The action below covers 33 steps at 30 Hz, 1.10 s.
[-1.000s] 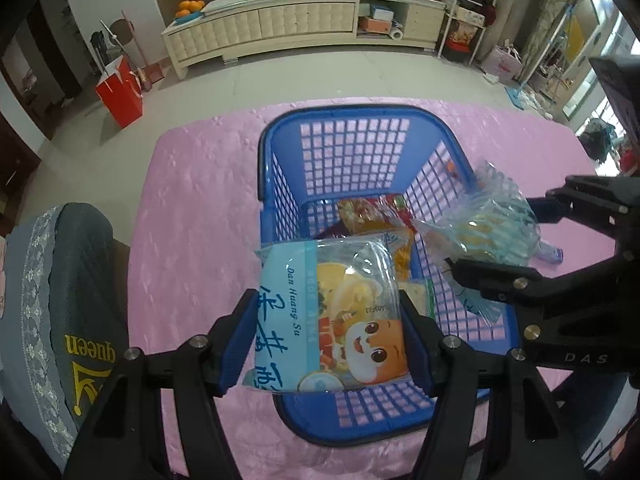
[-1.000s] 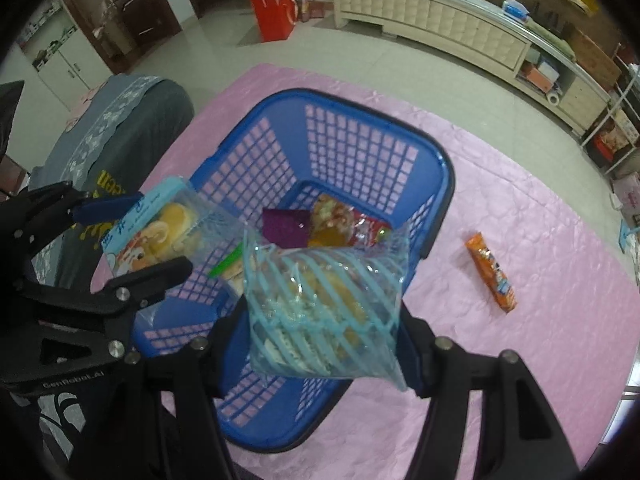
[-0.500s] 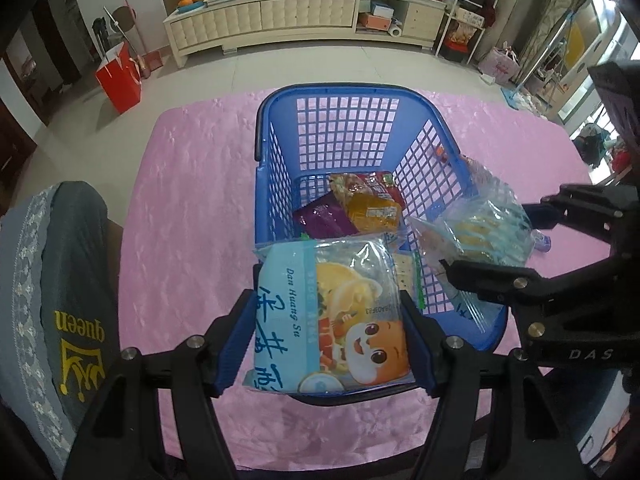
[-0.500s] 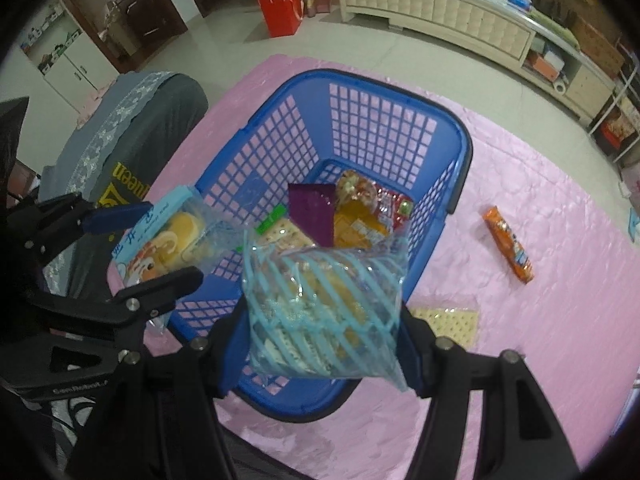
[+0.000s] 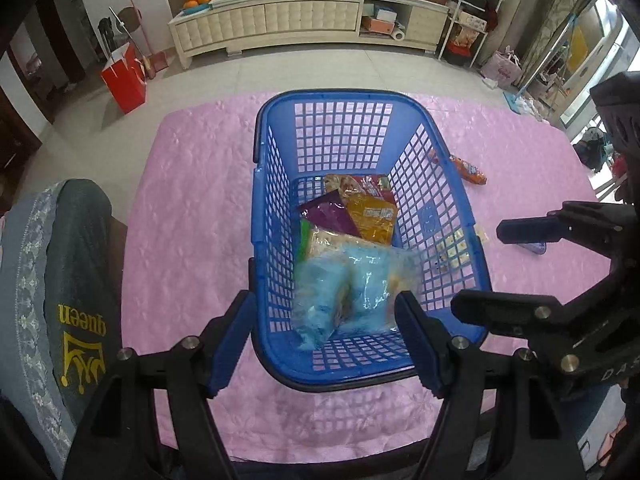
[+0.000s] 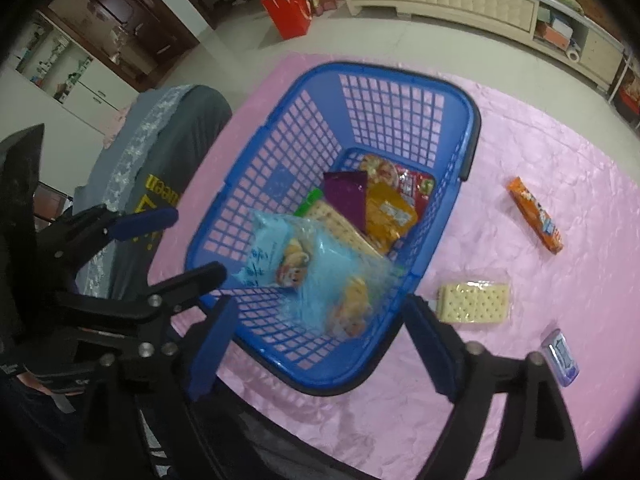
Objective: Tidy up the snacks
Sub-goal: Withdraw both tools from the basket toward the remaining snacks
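Blue lattice basket (image 5: 276, 200); pink cloth (image 5: 192, 200); light-blue packets (image 6: 276, 256); orange packet (image 6: 534, 214).

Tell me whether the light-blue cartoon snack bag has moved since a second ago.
Yes. The light-blue cartoon snack bag has dropped from the left tongs, which just opened, into the blue plastic basket.

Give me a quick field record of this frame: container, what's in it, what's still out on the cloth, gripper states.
container: blue basket on pink tablecloth
in basket: two light blue snack bags, blurred; cracker pack, purple, yellow and red packets behind them
outside basket: orange snack bar, cracker pack, small blue packet
left gripper: open, jaws just opened, nothing between pads
right gripper: open, jaws just opened, nothing held
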Each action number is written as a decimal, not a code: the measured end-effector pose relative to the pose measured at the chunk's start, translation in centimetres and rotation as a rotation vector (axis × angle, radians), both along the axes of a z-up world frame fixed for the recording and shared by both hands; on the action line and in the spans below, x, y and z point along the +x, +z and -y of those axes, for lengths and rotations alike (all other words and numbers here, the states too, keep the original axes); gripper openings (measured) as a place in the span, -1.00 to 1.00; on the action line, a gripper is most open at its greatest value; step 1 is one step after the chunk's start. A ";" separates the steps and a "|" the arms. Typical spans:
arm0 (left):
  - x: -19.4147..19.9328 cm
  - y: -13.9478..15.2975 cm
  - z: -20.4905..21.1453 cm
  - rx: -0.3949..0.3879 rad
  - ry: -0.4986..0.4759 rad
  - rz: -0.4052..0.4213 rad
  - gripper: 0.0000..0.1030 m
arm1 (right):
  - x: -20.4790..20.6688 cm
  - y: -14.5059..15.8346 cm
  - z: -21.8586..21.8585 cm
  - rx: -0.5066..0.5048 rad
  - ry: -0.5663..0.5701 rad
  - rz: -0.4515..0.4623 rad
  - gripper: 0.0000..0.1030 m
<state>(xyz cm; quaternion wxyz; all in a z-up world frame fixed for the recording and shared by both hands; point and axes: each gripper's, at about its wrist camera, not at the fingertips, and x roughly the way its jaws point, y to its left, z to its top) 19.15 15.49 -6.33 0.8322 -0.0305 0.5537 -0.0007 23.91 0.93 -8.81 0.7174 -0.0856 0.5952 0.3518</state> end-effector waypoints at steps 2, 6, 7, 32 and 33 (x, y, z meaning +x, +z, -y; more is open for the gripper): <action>-0.1 0.4 0.3 0.010 -0.009 0.005 0.35 | -0.1 0.6 0.3 -0.001 -0.006 0.013 0.73; -0.5 1.4 1.3 0.033 -0.023 0.022 0.35 | -0.3 1.6 1.5 0.003 -0.021 0.033 0.73; -0.5 1.7 1.7 0.034 -0.026 0.028 0.35 | -0.3 1.8 1.8 0.001 -0.026 0.037 0.73; 0.3 1.8 18.4 0.111 -0.259 0.176 0.56 | -1.1 2.8 17.9 -0.102 -0.070 0.285 0.73; 0.2 1.6 18.8 0.116 -0.263 0.184 0.56 | -1.1 2.5 18.3 -0.093 -0.057 0.287 0.73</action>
